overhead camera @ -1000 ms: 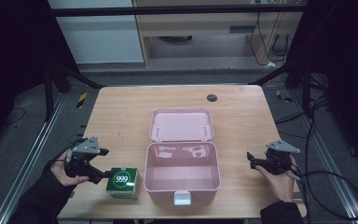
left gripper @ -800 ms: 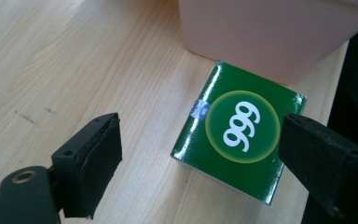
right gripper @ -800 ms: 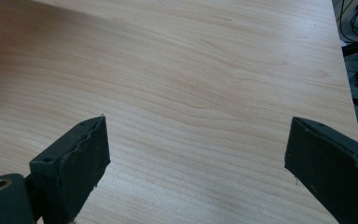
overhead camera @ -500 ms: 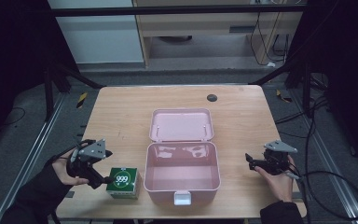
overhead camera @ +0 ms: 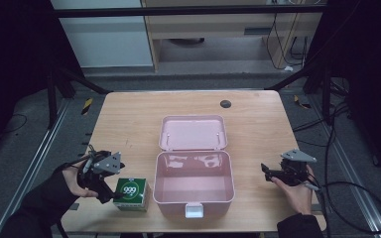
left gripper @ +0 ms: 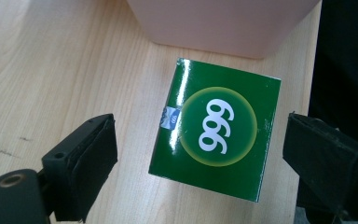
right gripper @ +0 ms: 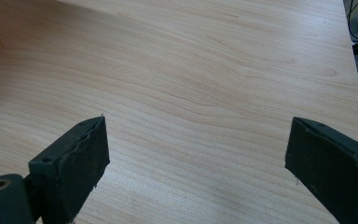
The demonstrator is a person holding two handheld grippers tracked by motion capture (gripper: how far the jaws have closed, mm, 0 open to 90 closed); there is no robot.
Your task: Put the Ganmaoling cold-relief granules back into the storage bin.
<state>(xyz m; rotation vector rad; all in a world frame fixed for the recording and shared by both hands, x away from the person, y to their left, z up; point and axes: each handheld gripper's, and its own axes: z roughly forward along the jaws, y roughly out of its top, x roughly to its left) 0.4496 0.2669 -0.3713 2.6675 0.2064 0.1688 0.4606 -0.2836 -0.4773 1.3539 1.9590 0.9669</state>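
The green box marked "999" lies on the worktop near its front edge, just left of the open pink case. The left gripper is above the box with its fingers spread wide, one on each side of the box and neither touching it. The worktop's edge runs just past the box in the left gripper view. The right gripper is well apart at the right, its fingers open over bare wood with free room around.
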